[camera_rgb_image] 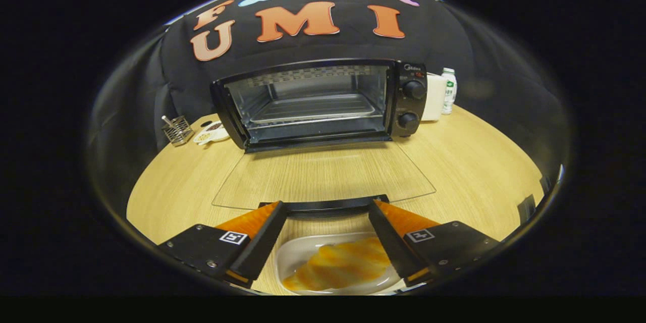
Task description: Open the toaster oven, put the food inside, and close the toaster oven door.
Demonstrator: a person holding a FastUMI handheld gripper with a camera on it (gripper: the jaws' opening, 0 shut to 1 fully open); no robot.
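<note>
wooden desk (479, 171) is carrying everything, its pale grain running across under the booth's black cloth wall.

toaster oven (323, 103) is sitting toward the desk's far edge, black body, cavity open and facing the gripper. wire rack (313, 108) is lying inside, bare. two control knobs (411, 105) are stacked on its right panel.

glass oven door (323, 174) is lying folded fully down, flat over the desk, reaching from the oven's base toward the gripper. its dark handle bar (325, 206) is sitting just ahead of the fingertips.

gripper (325, 209) is hovering over the desk's near edge, fingers spread wide, holding nothing; neither finger is touching the dish.

white dish (303, 255) is resting at the near edge, below and between the two fingers. food (340, 262), a golden-orange twisted pastry, is lying in it, still outside the oven.

white box-like item (435, 97) is standing just right of the oven, a small bottle (448, 90) just beside it near the far right edge.

wire utensil caddy (177, 130) is standing at the far left edge, a small white saucer (212, 133) between it and the oven.
</note>
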